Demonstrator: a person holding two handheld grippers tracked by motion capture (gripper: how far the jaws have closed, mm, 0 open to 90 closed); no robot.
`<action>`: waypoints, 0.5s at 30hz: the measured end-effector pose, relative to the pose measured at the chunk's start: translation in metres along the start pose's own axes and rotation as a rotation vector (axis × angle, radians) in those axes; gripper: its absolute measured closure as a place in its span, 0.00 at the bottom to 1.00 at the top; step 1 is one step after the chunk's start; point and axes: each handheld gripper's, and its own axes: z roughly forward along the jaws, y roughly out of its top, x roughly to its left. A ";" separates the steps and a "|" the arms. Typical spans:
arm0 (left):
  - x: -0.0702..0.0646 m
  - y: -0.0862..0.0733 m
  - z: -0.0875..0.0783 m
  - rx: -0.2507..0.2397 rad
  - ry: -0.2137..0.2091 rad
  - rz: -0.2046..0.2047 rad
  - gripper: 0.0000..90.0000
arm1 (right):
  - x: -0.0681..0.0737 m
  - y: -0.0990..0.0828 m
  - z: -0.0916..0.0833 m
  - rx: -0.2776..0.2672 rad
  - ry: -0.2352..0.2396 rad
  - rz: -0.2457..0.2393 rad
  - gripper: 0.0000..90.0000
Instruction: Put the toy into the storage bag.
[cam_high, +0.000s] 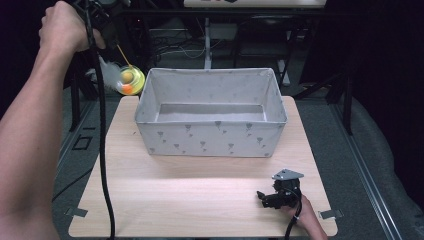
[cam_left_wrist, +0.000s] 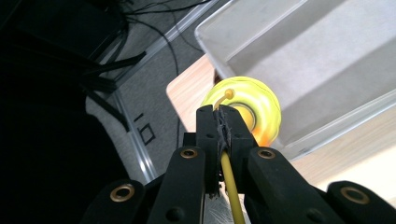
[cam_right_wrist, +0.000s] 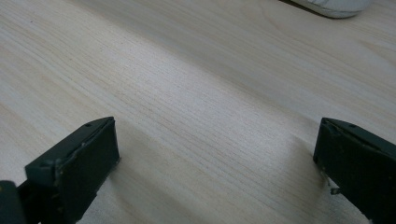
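Fingers of the left gripper (cam_left_wrist: 222, 122) are pressed together, pinching a thin yellow wand stick (cam_left_wrist: 229, 184) that runs up between the two black jaws. At the far end of that stick hangs a round translucent yellow plastic toy with an orange ball inside (cam_left_wrist: 248, 110), with a blurry white feather (cam_high: 109, 72) next to it in the high view. The whole thing is up in the air, just off the table's far left corner and right beside the left end of the grey fabric storage box with small printed marks (cam_high: 210, 138).

The left hand (cam_high: 62, 26) is raised high at the top left, cable trailing down from it.

Right gripper (cam_high: 263, 198) is another story: fingers (cam_right_wrist: 79, 165) spread wide apart, nothing between them, resting low on the pale wooden table (cam_high: 190, 200) near its front right corner, well apart from the box.
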 end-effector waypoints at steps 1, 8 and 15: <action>-0.002 0.002 0.001 0.000 -0.008 0.006 0.98 | 0.000 0.000 0.000 0.000 0.000 0.000 0.00; -0.013 0.015 0.008 -0.011 -0.035 0.025 0.98 | 0.000 0.000 0.000 0.000 0.000 0.000 0.00; -0.022 0.027 0.014 -0.017 -0.054 0.048 0.98 | 0.000 0.000 0.000 0.000 0.000 0.000 0.00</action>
